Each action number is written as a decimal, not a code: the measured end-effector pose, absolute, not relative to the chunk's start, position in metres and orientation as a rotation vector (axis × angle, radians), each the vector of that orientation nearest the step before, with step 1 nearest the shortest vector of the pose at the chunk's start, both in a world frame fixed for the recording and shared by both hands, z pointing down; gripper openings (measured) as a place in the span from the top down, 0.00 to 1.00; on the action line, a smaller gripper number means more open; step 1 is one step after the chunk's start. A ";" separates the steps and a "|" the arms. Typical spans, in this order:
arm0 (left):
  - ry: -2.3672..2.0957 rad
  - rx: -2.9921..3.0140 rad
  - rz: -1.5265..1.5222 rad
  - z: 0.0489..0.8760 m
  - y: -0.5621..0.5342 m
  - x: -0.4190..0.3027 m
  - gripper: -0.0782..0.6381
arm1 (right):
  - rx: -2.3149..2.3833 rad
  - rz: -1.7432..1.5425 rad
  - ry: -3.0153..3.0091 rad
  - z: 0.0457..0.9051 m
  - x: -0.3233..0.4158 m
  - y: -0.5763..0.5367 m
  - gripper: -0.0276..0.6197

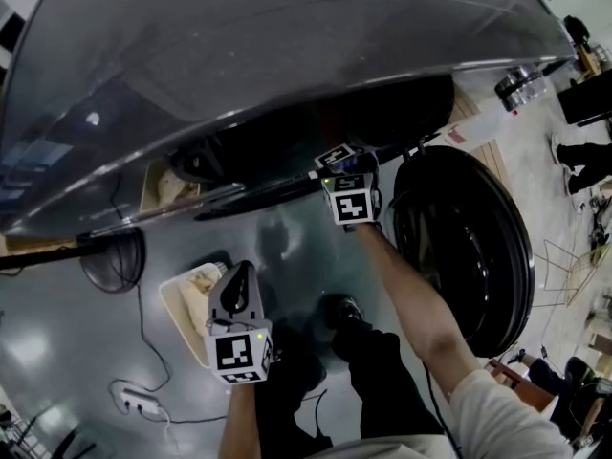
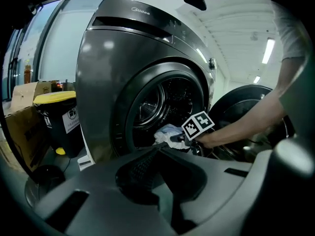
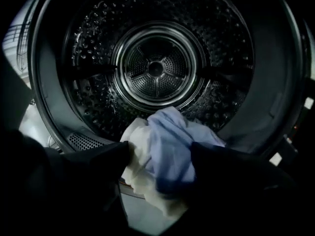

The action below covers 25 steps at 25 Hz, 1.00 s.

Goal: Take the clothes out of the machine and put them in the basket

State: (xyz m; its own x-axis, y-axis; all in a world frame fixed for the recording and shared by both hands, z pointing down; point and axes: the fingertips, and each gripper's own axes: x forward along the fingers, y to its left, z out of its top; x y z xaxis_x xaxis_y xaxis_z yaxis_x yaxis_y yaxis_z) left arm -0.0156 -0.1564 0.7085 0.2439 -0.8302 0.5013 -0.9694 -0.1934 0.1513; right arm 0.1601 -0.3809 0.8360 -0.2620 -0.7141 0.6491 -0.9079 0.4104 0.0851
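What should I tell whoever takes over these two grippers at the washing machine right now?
Right gripper: jaws shut on a white and pale blue cloth bundle at the mouth of the dark grey washing machine's steel drum.
Left gripper: jaws together, empty, low above the cream rectangular basket on the floor.
Done: round door open; basket holds some pale fabric.
Left: pull the bundle out and drop it in the basket. No other clothes show in the drum.
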 end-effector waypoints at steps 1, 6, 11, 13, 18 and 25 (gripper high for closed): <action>-1.648 2.085 0.430 0.710 -0.156 -0.019 0.87 | 1.367 0.418 -2.041 0.841 0.160 -0.384 0.35; -1.657 2.071 0.429 0.717 -0.151 -0.026 0.87 | 1.357 0.429 -1.979 0.861 0.160 -0.385 0.35; -1.669 2.069 0.417 0.718 -0.150 -0.025 0.87 | 1.376 0.421 -1.966 0.857 0.166 -0.385 0.40; -1.670 2.061 0.420 0.720 -0.147 -0.024 0.87 | 1.385 0.396 -1.939 0.851 0.172 -0.384 0.51; -1.675 2.051 0.425 0.718 -0.142 -0.023 0.87 | 1.313 0.327 -1.950 0.843 0.170 -0.382 0.72; -1.666 2.020 0.416 0.695 -0.131 -0.020 0.87 | 1.249 0.452 -1.981 0.828 0.170 -0.352 0.76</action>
